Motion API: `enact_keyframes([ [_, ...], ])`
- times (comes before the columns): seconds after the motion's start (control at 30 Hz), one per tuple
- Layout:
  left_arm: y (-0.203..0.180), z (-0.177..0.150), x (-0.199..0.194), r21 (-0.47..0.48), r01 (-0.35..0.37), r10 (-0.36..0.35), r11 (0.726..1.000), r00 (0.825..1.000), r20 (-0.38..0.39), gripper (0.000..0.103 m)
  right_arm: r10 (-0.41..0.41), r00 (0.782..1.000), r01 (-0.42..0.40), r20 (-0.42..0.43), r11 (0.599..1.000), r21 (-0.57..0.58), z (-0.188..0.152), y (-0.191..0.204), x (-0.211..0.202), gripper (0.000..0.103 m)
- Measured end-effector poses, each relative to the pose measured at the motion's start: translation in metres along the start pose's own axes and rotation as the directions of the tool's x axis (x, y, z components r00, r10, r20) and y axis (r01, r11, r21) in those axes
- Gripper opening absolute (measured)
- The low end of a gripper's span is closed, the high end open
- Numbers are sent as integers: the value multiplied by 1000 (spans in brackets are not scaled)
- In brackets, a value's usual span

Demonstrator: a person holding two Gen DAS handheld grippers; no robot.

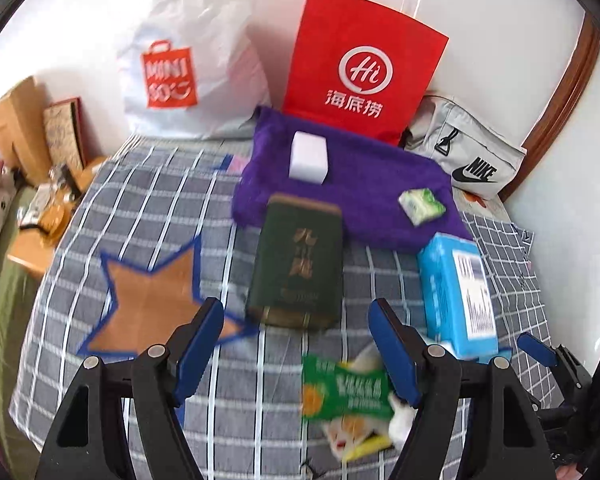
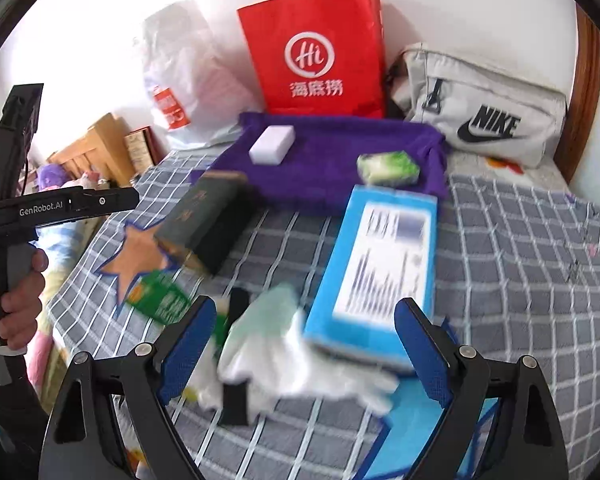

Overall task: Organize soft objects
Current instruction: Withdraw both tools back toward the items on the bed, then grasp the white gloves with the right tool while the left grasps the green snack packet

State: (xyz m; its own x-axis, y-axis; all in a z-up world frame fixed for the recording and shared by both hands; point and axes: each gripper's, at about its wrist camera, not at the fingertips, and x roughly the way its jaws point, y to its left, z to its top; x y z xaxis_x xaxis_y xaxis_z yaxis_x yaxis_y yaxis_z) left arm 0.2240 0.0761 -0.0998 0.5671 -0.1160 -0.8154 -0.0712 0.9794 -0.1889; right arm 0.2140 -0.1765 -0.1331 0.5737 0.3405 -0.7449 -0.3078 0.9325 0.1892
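Note:
A purple towel (image 1: 364, 184) (image 2: 332, 152) lies at the back of the checked bed, with a white sponge block (image 1: 309, 157) (image 2: 272, 145) and a small green-white pack (image 1: 421, 201) (image 2: 388, 168) on it. A green snack packet (image 1: 346, 394) (image 2: 160, 300) lies in front of my left gripper (image 1: 300, 344), which is open and empty. A white-green glove (image 2: 284, 344) lies between the fingers of my open right gripper (image 2: 304, 348). A dark green box (image 1: 296, 268) (image 2: 208, 220) and a blue box (image 1: 456, 292) (image 2: 380, 272) lie mid-bed.
A red paper bag (image 1: 360, 64) (image 2: 320, 52), a white plastic bag (image 1: 188, 60) (image 2: 188, 80) and a grey Nike pouch (image 1: 468, 152) (image 2: 484, 112) stand at the back wall. A blue-edged star patch (image 1: 152, 296) (image 2: 140, 256) marks the bedcover. A wooden nightstand (image 1: 40, 184) is at left.

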Motion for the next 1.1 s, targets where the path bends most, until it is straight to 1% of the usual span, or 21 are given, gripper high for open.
enact_keyframes([
  [0.17, 12, -31, -8, -16, 6, -6, 1000, 1000, -4, 73, -42, 999, 42, -1, 999, -20, -29, 8, 0, 90],
  [0.3, 19, -51, -7, -22, 8, -8, 1000, 1000, -9, 73, -42, 999, 42, -5, 999, 0, -46, 7, 10, 85],
  [0.37, 22, -59, -4, -24, 7, -8, 1000, 1000, -15, 73, -41, 999, 41, -21, 999, 13, -52, 6, 21, 81],
  [0.43, 24, -66, -3, -25, -9, 9, 1000, 1000, -10, 73, -41, 999, 41, -26, 999, 28, -56, 5, 31, 72],
  [0.47, 24, -69, -4, -17, -21, 21, 1000, 1000, -2, 73, -36, 999, 37, -23, 999, 37, -56, 4, 35, 60],
  [0.5, 23, -71, -3, -11, -21, 21, 1000, 1000, 1, 73, -27, 999, 28, -25, 999, 46, -57, 3, 40, 42],
  [0.53, 23, -72, -3, -9, -13, 13, 1000, 1000, 3, 73, -13, 999, 15, -35, 999, 48, -57, 2, 45, 31],
  [0.57, 22, -72, -1, -13, 7, -7, 1000, 1000, 0, 73, -4, 999, 6, -43, 999, 46, -57, 1, 48, 16],
  [0.63, 18, -71, 3, -18, 55, -55, 998, 998, -7, 73, 0, 1000, 2, -31, 999, 47, -58, 0, 46, 14],
  [0.7, 14, -70, 12, -29, 103, -104, 994, 994, -26, 73, 7, 1000, -8, 11, 998, 58, -58, -2, 35, 13],
  [0.83, 8, -69, 31, -58, 113, -117, 992, 991, -62, 73, 14, 997, -19, 72, 998, 67, -57, -6, 7, 12],
  [0.9, 7, -69, 37, -75, 115, -119, 991, 991, -56, 73, 5, 996, -12, 89, 997, 74, -59, -11, -7, 12],
  [1.0, 3, -69, 45, -93, 139, -144, 986, 988, -48, 70, -3, 995, -6, 95, 996, 95, -67, -23, -23, 12],
  [1.03, 1, -69, 47, -92, 140, -145, 986, 988, -44, 60, -9, 996, -1, 94, 994, 108, -70, -27, -27, 12],
  [1.07, 0, -68, 49, -89, 144, -149, 986, 988, -45, 52, -15, 995, 4, 95, 993, 118, -72, -30, -30, 12],
  [1.1, -2, -68, 51, -79, 149, -154, 986, 987, -51, 41, -21, 995, 10, 94, 992, 124, -76, -34, -33, 12],
])
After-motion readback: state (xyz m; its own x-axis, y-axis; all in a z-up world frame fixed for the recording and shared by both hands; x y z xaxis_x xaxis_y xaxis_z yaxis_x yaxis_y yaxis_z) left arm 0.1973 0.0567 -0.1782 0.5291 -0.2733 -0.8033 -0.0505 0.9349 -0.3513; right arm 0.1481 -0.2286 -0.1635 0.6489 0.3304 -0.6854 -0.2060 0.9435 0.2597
